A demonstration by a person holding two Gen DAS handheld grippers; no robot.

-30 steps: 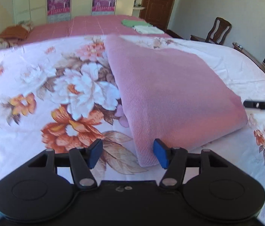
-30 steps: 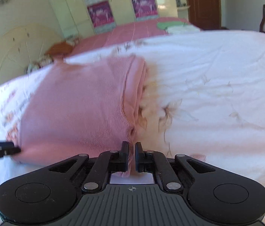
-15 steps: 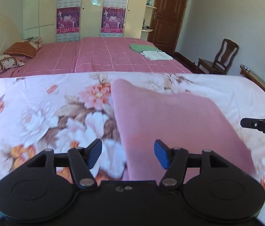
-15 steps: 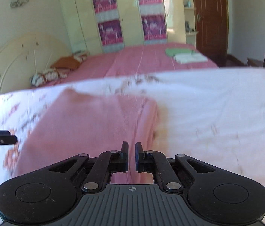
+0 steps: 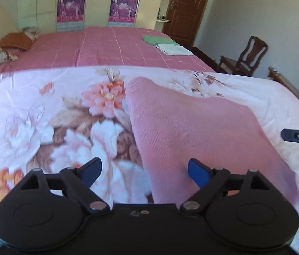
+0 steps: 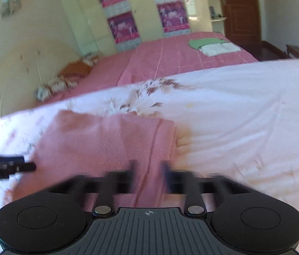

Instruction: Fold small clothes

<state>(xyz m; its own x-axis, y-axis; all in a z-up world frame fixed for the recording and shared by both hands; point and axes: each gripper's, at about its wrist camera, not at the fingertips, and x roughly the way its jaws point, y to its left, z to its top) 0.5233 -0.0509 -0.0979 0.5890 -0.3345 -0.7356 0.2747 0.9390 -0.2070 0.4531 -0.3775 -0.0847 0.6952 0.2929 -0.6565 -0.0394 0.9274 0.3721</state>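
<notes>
Pink ribbed garment (image 5: 194, 131) lies folded on the floral bedspread (image 5: 43, 116), near end cut off behind both gripper bodies; thick folded edge shows on its right side in right wrist view. Left gripper (image 5: 144, 171): blue fingers (image 5: 198, 171) wide apart and opening, garment's left edge below the gap, pads not touching it. Right gripper (image 6: 149, 173): fingers smeared by motion blur, opening, cloth seen between them, contact hard to make out. Beyond: pink bed (image 5: 115, 46) with green cloth (image 5: 157, 40) and white cloth (image 5: 173, 49), wooden chair (image 5: 247, 57), door (image 5: 186, 8).
</notes>
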